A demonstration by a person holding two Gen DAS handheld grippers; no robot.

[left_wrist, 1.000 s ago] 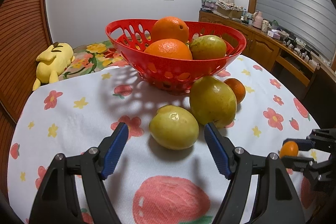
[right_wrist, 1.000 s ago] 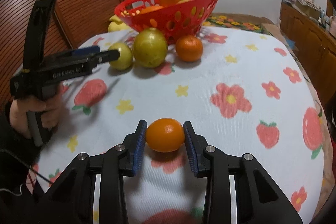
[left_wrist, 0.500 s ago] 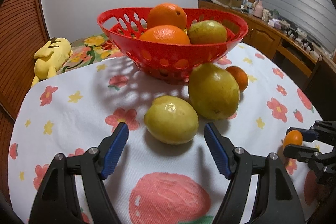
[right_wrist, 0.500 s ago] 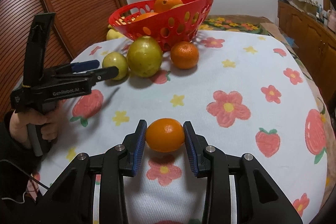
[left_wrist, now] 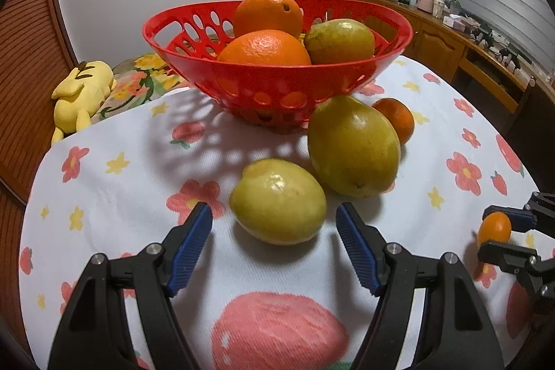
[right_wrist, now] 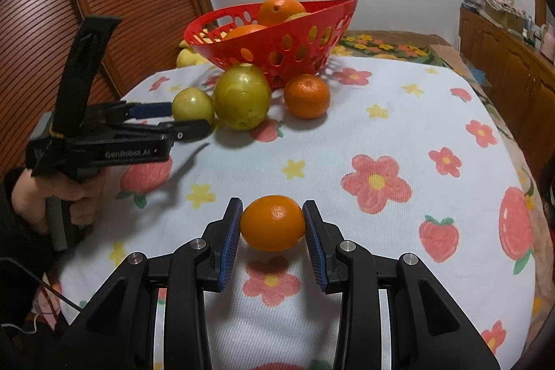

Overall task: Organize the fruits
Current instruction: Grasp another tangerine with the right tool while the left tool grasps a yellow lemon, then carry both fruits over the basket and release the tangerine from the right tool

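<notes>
A red perforated basket point(left_wrist: 277, 85) point(right_wrist: 277, 44) at the back of the table holds two oranges point(left_wrist: 267, 13) and a green-yellow fruit. In front of it lie a small yellow-green fruit point(left_wrist: 277, 201) point(right_wrist: 192, 104), a larger one point(left_wrist: 352, 146) point(right_wrist: 241, 96) and an orange mandarin point(left_wrist: 397, 118) point(right_wrist: 307, 96). My left gripper point(left_wrist: 274, 226) point(right_wrist: 189, 120) straddles the near side of the small yellow-green fruit; its jaws are closing, with gaps still showing beside the fruit. My right gripper point(right_wrist: 272, 224) point(left_wrist: 499, 227) is shut on a small orange fruit point(right_wrist: 273, 222) point(left_wrist: 494, 227), held just above the cloth.
The table wears a white cloth point(right_wrist: 399, 134) printed with flowers and strawberries. A yellow plush toy point(left_wrist: 81, 92) lies beyond its far left edge. A wooden sideboard point(left_wrist: 451, 47) with clutter runs along the right. A person's hand point(right_wrist: 45, 200) holds the left gripper's handle.
My left gripper has tipped and edged toward the small yellow-green fruit, which now sits nearer its blue pads, and the jaws have narrowed slightly. The right gripper still holds the small orange fruit in place.
</notes>
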